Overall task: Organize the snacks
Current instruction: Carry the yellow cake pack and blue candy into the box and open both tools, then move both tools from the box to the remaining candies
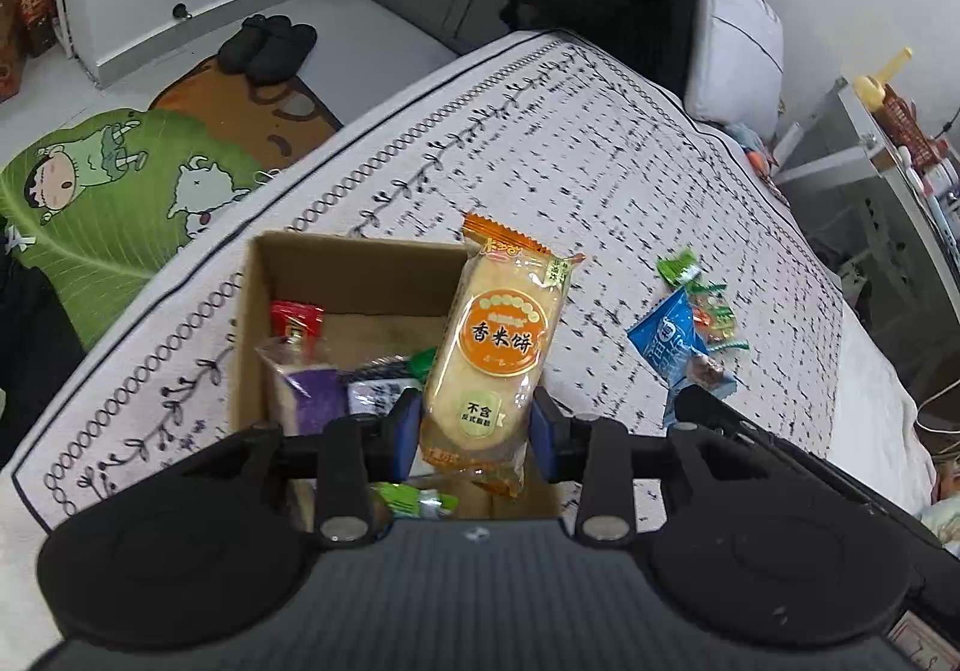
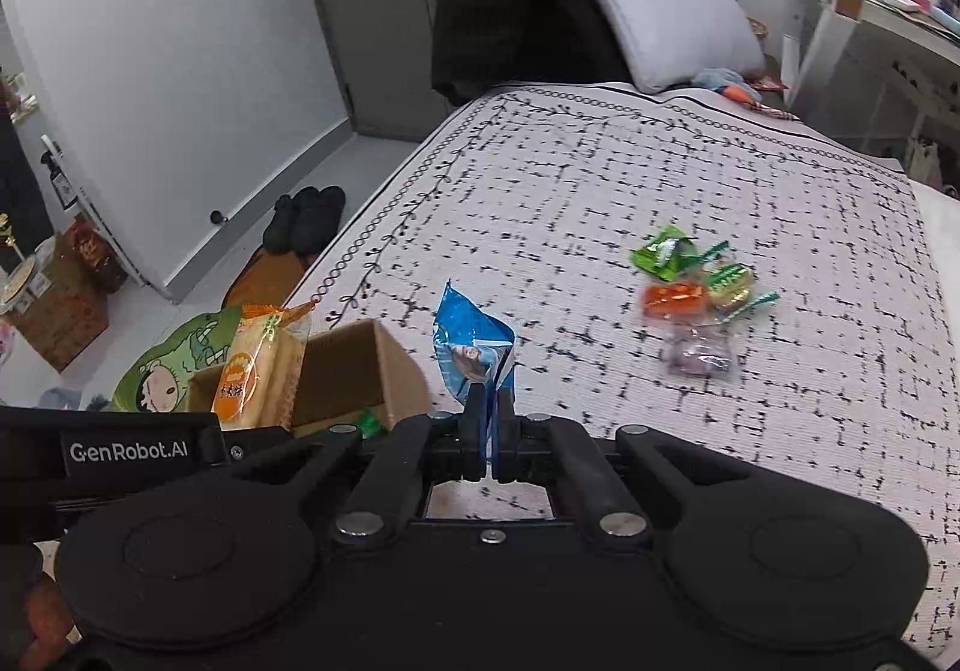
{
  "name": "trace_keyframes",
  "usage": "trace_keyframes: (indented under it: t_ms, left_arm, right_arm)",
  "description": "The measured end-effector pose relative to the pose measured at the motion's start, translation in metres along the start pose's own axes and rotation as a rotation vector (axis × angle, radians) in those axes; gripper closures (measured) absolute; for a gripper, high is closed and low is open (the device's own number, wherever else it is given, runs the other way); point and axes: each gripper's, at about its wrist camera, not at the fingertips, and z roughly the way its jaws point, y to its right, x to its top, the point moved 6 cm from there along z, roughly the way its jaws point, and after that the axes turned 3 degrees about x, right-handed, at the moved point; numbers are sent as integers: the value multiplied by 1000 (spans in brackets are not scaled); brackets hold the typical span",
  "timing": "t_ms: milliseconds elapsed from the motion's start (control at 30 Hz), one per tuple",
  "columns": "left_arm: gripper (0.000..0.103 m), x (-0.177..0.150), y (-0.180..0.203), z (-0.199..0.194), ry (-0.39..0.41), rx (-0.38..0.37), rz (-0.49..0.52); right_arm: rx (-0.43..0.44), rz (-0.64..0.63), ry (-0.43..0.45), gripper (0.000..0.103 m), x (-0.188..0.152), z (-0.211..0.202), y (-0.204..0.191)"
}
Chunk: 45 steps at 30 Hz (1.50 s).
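While both grippers carry snacks toward the cardboard box [image 1: 354, 275] near the left edge of the bed [image 1: 600, 143], mid-transfer step, judged from both loads hanging in the air. Left gripper [image 1: 474, 431] pinching an orange rice cracker packet [image 1: 495, 353], upright, directly over the box's right side. Right gripper [image 2: 489, 431] pressed together on the lower edge of a blue snack packet [image 2: 474, 353], raised above the bed just right of the box. Already inside the box: a red packet [image 1: 296, 318], a purple packet [image 1: 315, 401], a green wrapper [image 1: 408, 500]. Next move, probably: spreading the left fingers to drop the cracker, then shifting the blue packet left over the opening. Left on the quilt toward the right edge: a small cluster of loose sweets [image 2: 696, 293], green, orange and pale purple. Blurred by motion, so wrappers unreadable. Box's near wall and floor hidden behind the gripper body. Person's hands out of view.
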Motion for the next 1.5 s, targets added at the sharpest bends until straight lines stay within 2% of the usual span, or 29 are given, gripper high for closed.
trace_keyframes:
  t_ms: [433,600,633,700,900,933,1000,1133,1200,1433,1500]
  left_arm:
    - [65,6,-31,6,-20,31,-62]
    - [55,9,-47,10,-34,63,-123]
    - [53,9,-49,10,-35,68,-129]
    - [50,8,-51,11,-36,79,-132]
    - [38,3,-48,12,-44,108,-114]
    - [36,3,-46,13,-44,113,-111]
    - [33,2,-43,13,-45,120,-106]
    - [27,-1,-36,16,-54,129,-95]
    - [25,-3,-33,18,-55,135,-90]
    - [24,-8,-16,22,-58,134,-57]
    - [24,-9,-11,24,-58,135,-48]
  right_arm:
    - [58,-43,-14,102,-1,4,-39]
    - [109,-71,-68,99,-9,7,-53]
    - [116,-78,-78,96,-12,7,-55]
    - [104,-78,-83,80,-15,7,-54]
    - [92,-45,-90,76,-19,7,-36]
    - [86,-40,-90,73,-19,7,-32]
    - [72,-38,-89,62,-20,7,-24]
    - [44,-34,-89,54,-21,7,-7]
    - [27,-27,-84,47,-19,7,3]
    - [-16,-3,-76,32,-16,7,34]
    - [-24,7,-73,25,-15,7,42]
